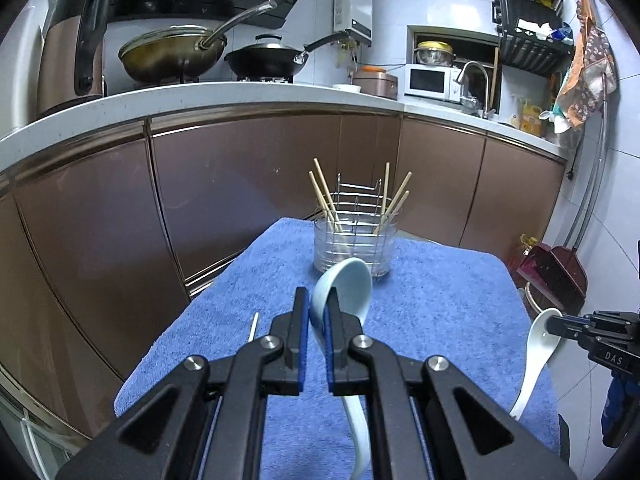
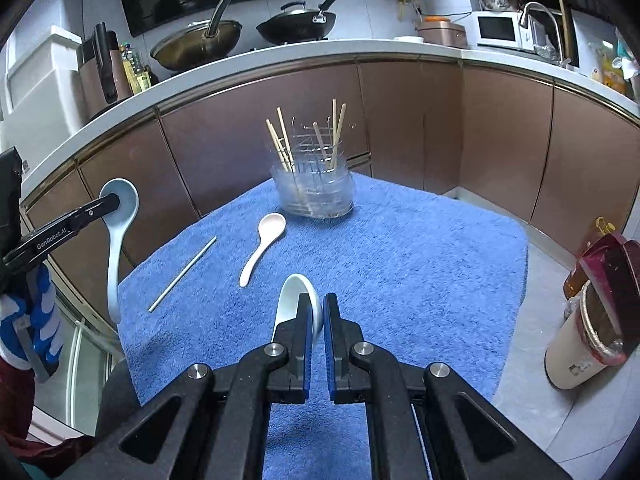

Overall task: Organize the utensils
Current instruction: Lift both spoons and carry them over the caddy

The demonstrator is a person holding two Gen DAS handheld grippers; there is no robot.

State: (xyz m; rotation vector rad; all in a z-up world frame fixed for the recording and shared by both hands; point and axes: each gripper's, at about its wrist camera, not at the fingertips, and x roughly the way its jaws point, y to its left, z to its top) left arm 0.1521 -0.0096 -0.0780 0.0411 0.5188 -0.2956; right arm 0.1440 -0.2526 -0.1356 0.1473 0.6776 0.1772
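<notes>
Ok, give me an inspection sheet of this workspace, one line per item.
Surface: blue towel covers the table.
Job's things: utensil holder with chopsticks upright; pink spoon and one loose chopstick lying on the towel.
Clutter: nothing seen.
Grippers: left claw shut on light blue spoon; right claw shut on white spoon; both lifted clear.
Cables: nothing seen.
Surroundings: brown cabinets, woks on the stove.
</notes>
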